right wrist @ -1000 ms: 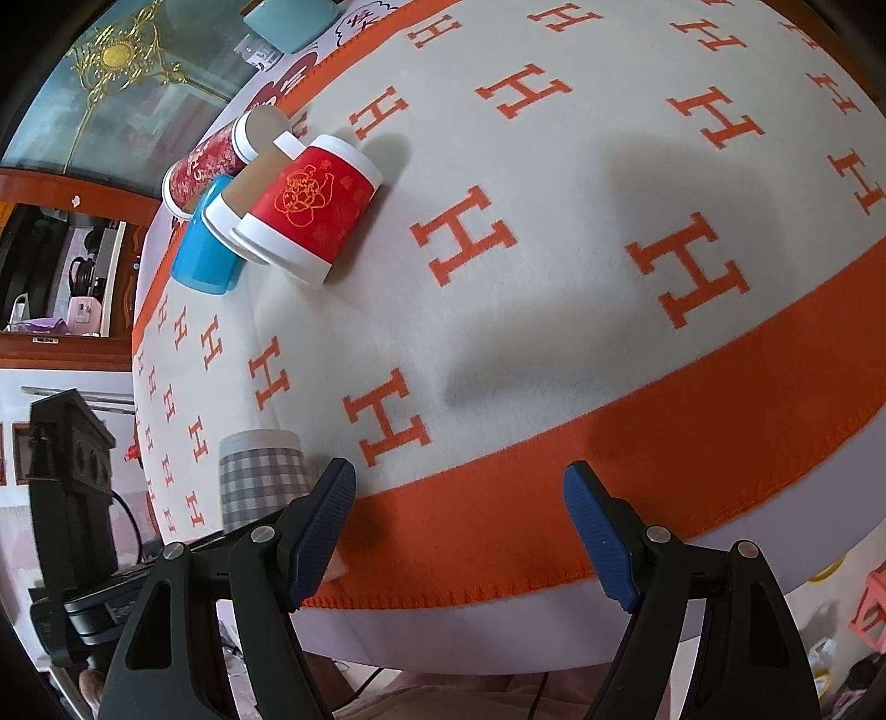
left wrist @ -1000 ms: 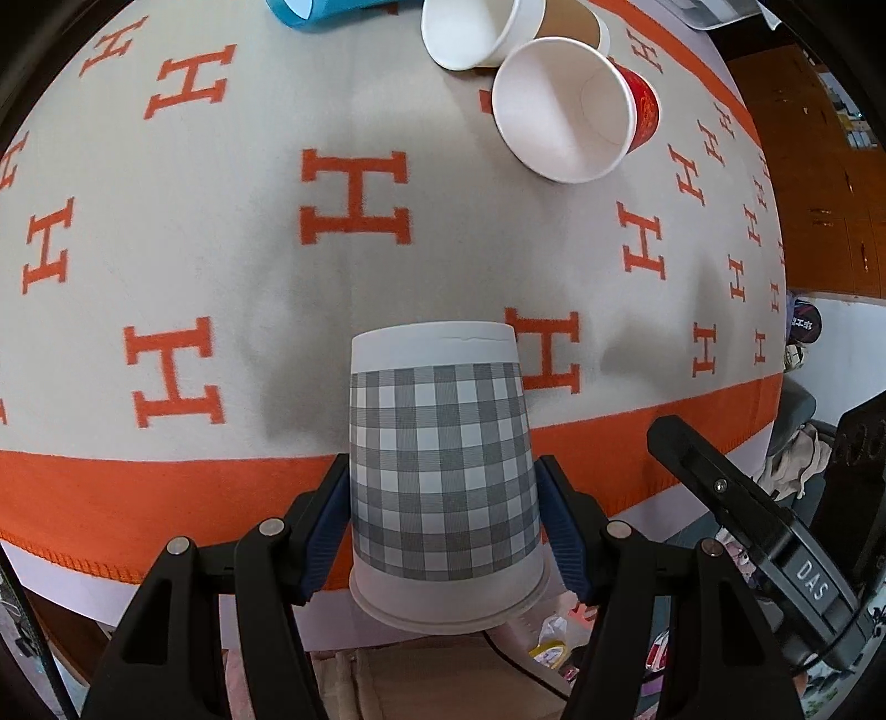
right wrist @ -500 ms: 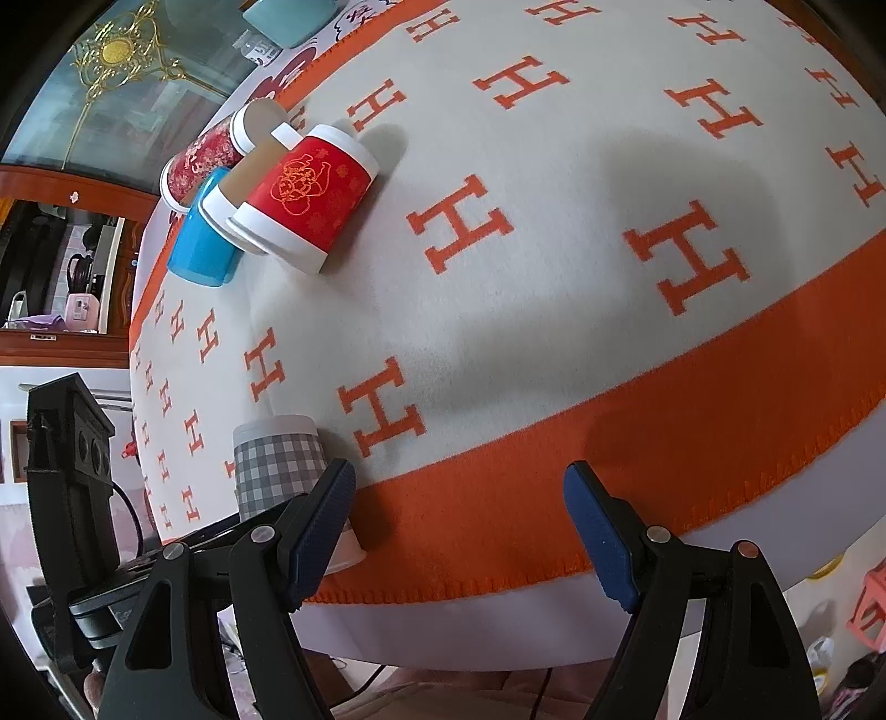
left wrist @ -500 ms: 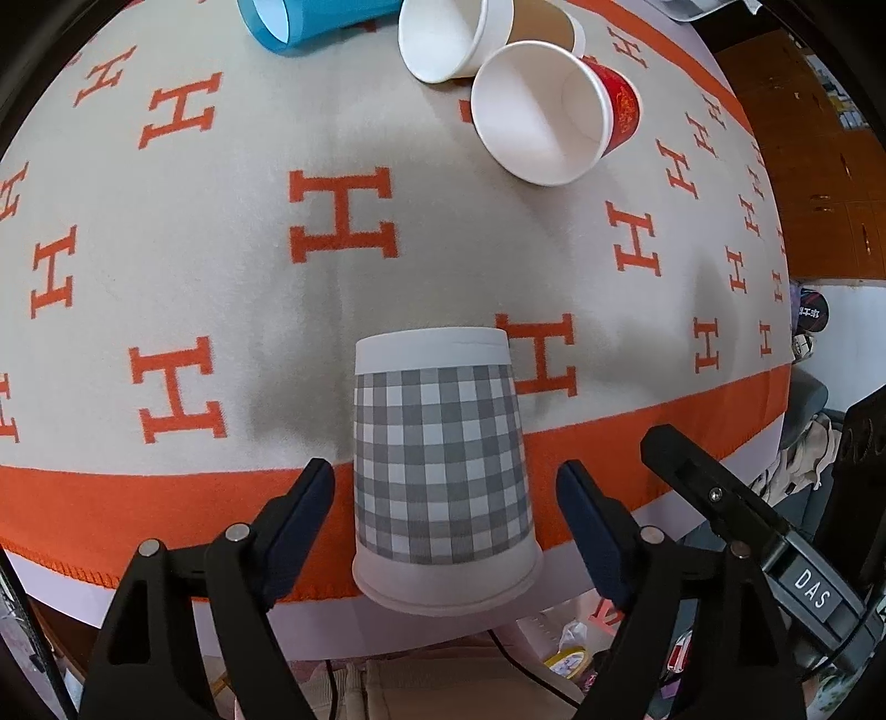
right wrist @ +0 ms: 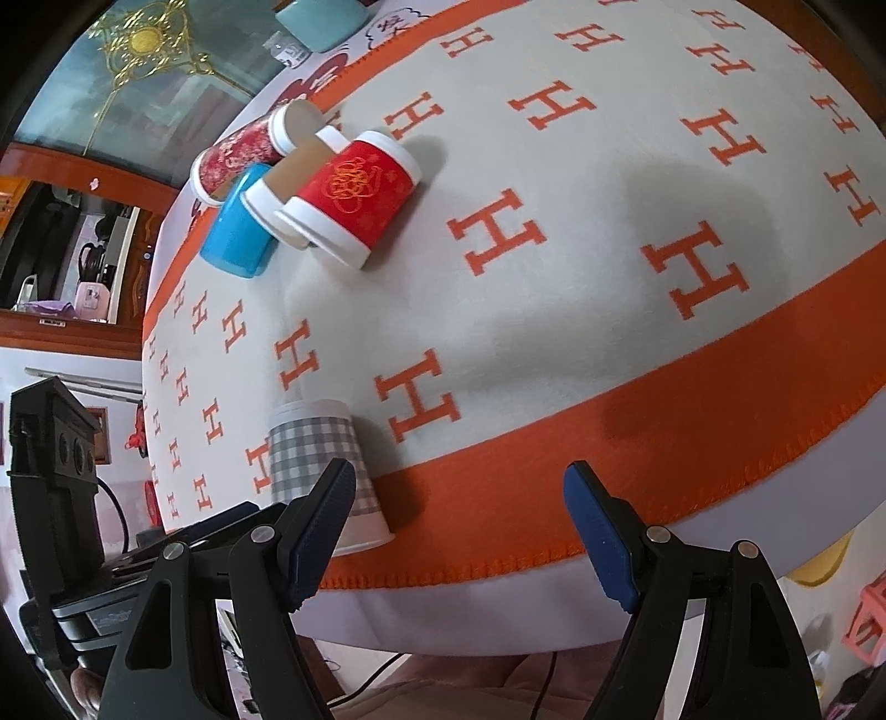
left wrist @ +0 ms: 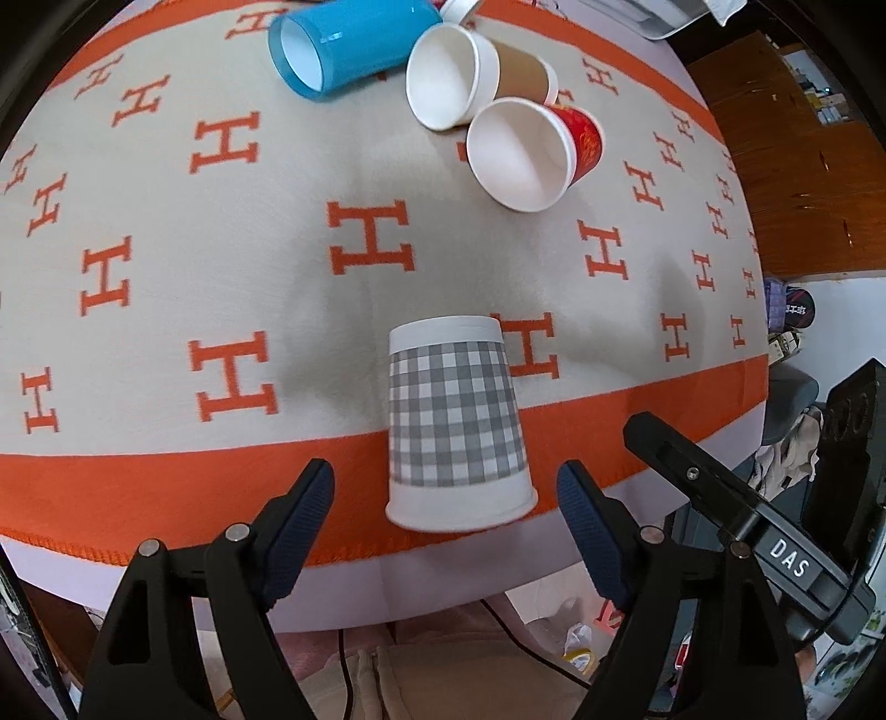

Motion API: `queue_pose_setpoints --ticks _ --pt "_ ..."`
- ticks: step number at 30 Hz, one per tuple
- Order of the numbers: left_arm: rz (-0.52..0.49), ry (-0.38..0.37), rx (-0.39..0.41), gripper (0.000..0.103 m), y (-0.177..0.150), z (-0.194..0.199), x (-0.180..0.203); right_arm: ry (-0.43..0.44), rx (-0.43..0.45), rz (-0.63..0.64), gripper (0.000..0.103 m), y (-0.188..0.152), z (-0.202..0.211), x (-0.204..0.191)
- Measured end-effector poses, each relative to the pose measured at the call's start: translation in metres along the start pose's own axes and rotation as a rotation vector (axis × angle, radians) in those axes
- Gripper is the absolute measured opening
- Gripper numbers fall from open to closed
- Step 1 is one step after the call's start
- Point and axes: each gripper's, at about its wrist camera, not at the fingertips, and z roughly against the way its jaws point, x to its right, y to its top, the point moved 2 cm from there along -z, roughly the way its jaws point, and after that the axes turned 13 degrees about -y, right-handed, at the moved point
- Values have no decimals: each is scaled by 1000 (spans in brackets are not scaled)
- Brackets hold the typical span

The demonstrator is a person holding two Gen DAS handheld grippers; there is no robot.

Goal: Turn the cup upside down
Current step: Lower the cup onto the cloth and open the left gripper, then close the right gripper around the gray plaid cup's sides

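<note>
A grey-and-white checked paper cup (left wrist: 455, 422) stands upside down, rim down, on the orange border of the blanket-covered table near its front edge. It also shows in the right wrist view (right wrist: 321, 465), partly behind a finger. My left gripper (left wrist: 446, 518) is open and empty, its blue pads apart on either side of the cup and a little nearer than it, not touching. My right gripper (right wrist: 459, 520) is open and empty over the table's front edge, to the right of the cup.
Several cups lie on their sides at the far side: a blue one (left wrist: 343, 47), a brown-sleeved one (left wrist: 470, 77) and a red one (left wrist: 531, 152). The blanket (left wrist: 166, 249) with orange H marks covers the table. The right gripper's body (left wrist: 775, 548) is at the right.
My left gripper let go of the checked cup, opened wide and drew back toward the table edge. The cup stays standing upside down. The right gripper has hardly moved.
</note>
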Motion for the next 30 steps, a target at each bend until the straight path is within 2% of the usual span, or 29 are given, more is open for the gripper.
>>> queue_pose_setpoints --ticks 12,20,24,27,30 --pt "-65 66 108 81 -12 53 -12 12 41 72 79 -16 34 -26" --pt "-136 143 224 82 -16 91 -16 10 115 136 80 -24 67 -55" --pt "-186 200 300 88 -18 106 -13 0 156 173 80 -25 82 -71" --pt "-223 230 363 88 -21 115 -14 15 151 196 80 -26 86 -82" --pt "-220 233 390 88 -23 118 -21 35 133 217 80 -25 83 -94"
